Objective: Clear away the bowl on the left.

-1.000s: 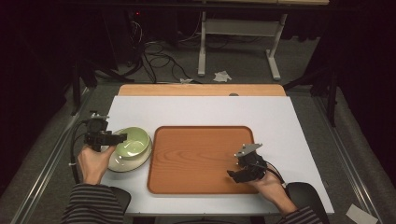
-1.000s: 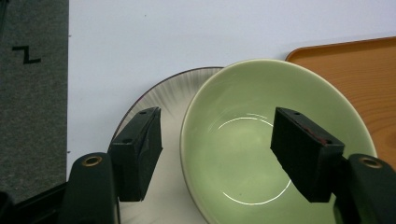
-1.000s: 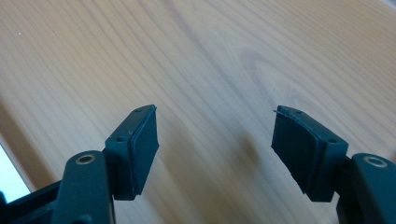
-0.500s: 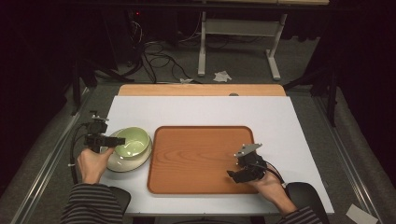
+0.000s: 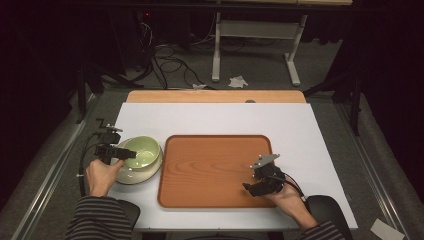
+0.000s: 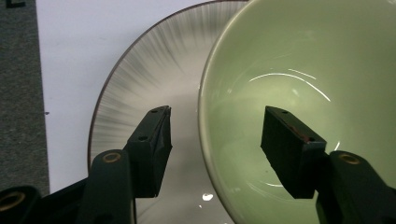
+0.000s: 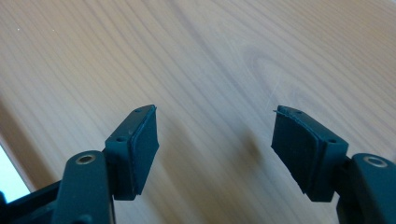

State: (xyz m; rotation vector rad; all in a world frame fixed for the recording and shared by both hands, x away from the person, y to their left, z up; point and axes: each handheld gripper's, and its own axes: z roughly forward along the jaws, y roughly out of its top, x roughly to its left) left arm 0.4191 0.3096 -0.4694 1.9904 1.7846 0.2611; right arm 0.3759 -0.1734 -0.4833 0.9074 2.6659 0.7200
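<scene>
The white-topped table (image 5: pixel 310 130) carries a rounded rectangular wooden tray (image 5: pixel 215 170) at its middle, long axis running 9 to 3 o'clock. At the tray's 9 o'clock side, just beside its left edge, a white ribbed plate (image 6: pixel 140 70) lies with a pale green round bowl (image 5: pixel 142 151) resting on it, mouth up; being round, the bowl has no long axis. The left tool (image 5: pixel 122 154) is far the nearer: it reaches in from the bowl's 9 o'clock, jaws spread apart and straddling the bowl's rim, one inside the bowl and one outside over the plate, not yet clamped. A squeeze would likely pinch the wall. The right tool (image 5: pixel 250 187) hovers released over the tray's 4 o'clock corner, grasping nothing.
</scene>
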